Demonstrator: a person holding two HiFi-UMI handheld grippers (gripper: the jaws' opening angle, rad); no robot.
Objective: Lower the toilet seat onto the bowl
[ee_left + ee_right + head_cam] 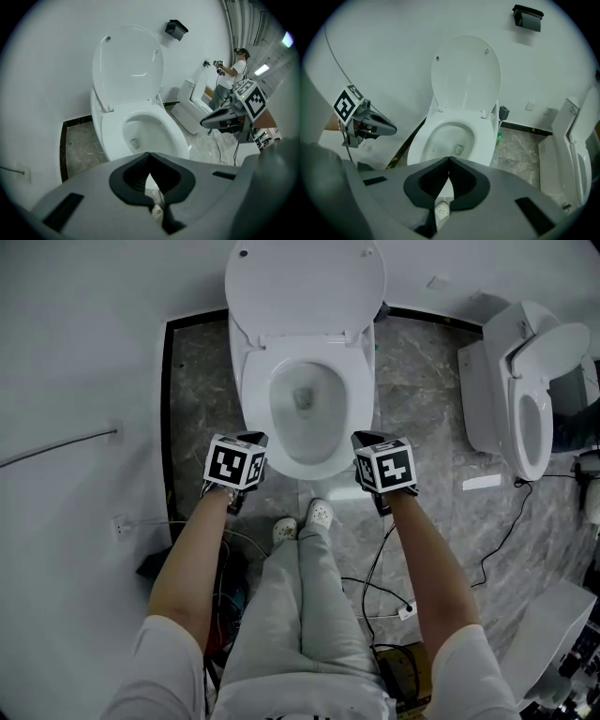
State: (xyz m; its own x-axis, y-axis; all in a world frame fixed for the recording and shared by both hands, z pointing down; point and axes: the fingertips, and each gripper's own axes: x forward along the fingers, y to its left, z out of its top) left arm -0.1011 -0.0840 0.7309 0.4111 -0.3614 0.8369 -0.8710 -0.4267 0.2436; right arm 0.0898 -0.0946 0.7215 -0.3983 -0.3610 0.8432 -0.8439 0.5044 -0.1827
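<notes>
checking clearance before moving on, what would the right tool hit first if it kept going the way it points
Probably the toilet bowl, around its front rim. The shut right tool points down at it with nothing between, though depth is unclear.

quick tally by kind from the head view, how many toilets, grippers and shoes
toilets: 2, the toilet ahead with its seat up, and the toilet at right
grippers: 2, left gripper and right gripper, both shut and empty
white shoes: 2
total: 6
</notes>
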